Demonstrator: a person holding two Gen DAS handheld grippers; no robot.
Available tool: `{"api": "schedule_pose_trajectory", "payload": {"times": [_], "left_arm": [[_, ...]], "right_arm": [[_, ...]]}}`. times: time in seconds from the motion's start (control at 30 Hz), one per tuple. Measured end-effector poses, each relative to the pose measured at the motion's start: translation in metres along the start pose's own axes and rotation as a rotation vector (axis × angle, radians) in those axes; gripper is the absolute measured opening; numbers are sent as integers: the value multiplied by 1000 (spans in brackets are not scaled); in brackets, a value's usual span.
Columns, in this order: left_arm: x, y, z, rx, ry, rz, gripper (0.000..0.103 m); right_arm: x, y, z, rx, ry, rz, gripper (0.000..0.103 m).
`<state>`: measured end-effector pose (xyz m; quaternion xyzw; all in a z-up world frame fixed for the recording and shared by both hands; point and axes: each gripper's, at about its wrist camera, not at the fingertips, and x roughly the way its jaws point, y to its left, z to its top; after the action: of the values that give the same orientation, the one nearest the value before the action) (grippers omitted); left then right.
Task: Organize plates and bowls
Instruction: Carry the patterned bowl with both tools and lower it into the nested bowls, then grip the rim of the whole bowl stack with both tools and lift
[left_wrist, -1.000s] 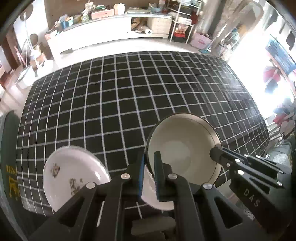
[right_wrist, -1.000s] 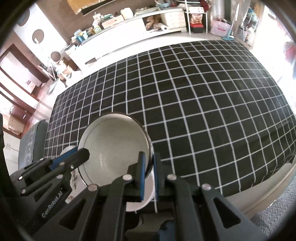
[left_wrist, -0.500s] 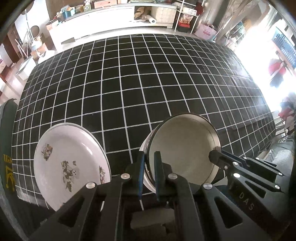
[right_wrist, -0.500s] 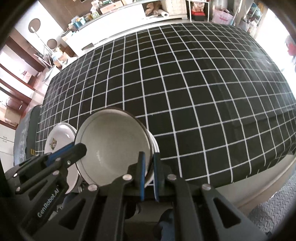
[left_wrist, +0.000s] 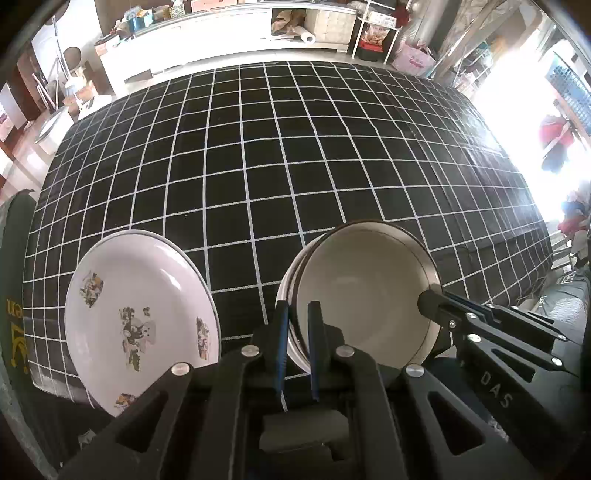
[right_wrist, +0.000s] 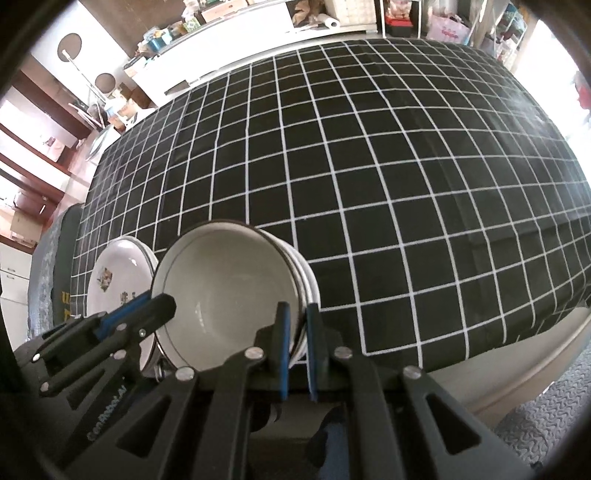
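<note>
A black white-gridded cloth (left_wrist: 280, 177) covers the surface. Over its near edge, the left hand-held gripper (left_wrist: 298, 325) and the right hand-held gripper (right_wrist: 298, 325) each clench opposite rims of a stack of bowls (left_wrist: 362, 295). Only the left view shows the floral plate (left_wrist: 140, 317) fully; the right shows the surface's bare front edge (right_wrist: 517, 362).
</note>
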<state>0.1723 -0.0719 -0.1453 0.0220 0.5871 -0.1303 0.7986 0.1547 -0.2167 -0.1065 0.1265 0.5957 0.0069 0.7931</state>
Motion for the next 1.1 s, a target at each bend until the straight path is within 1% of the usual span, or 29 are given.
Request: {"api": "schedule_pose_trajectory", "payload": {"times": [0.1, 0.27, 0.33, 0.4, 0.43, 0.47, 0.5, 0.53, 0.57, 0.6, 0.63, 0.67, 0.7, 0.77, 0.9, 1.0, 1.1], "left_arm": [[0, 0, 0, -6, 5, -1, 7], [-3, 7, -3, -37, 0, -38, 9], [-10, 11, -2, -44, -11, -57, 18], [-17, 14, -1, -48, -31, -58, 23], [-20, 16, 0, -50, -38, -60, 27], [-23, 18, 0, -54, -42, -66, 30], [-26, 19, 1, -55, -44, -71, 33], [-28, 20, 1, -54, -46, -76, 35], [-30, 21, 1, -54, -48, -80, 36], [-31, 22, 1, -53, -51, -87, 40], [-32, 24, 2, -51, -56, -103, 44], [-31, 26, 2, -48, -58, -121, 47], [-31, 27, 1, -42, -56, -136, 51], [-24, 27, -2, -29, -44, -159, 52], [-6, 28, -7, -36, -14, -158, 52], [10, 32, -8, -51, 17, -185, 52], [25, 33, -11, -52, 46, -209, 52]], "right_arm": [[0, 1, 0, -4, 2, 0, 11], [-6, 0, -1, -13, -11, 16, 12], [-13, 0, 0, -25, -30, 18, 12], [-21, -2, 2, -28, -49, 14, 14], [-24, -3, 2, -25, -55, 12, 15], [-28, -5, 3, -19, -65, 13, 19], [-30, -7, 3, -15, -70, 15, 25], [-33, -9, 3, -9, -76, 20, 30], [-35, -11, 3, -6, -79, 25, 40], [-37, -13, 3, 0, -84, 32, 51], [-38, -16, 2, 11, -89, 37, 55], [-39, -19, 1, 26, -94, 43, 62], [-39, -21, 1, 37, -95, 48, 65], [-36, -23, 1, 51, -86, 62, 66], [-21, -22, 3, 59, -50, 70, 66], [-5, -21, 4, 76, -6, 102, 67], [11, -18, 6, 90, 27, 116, 67]]}}
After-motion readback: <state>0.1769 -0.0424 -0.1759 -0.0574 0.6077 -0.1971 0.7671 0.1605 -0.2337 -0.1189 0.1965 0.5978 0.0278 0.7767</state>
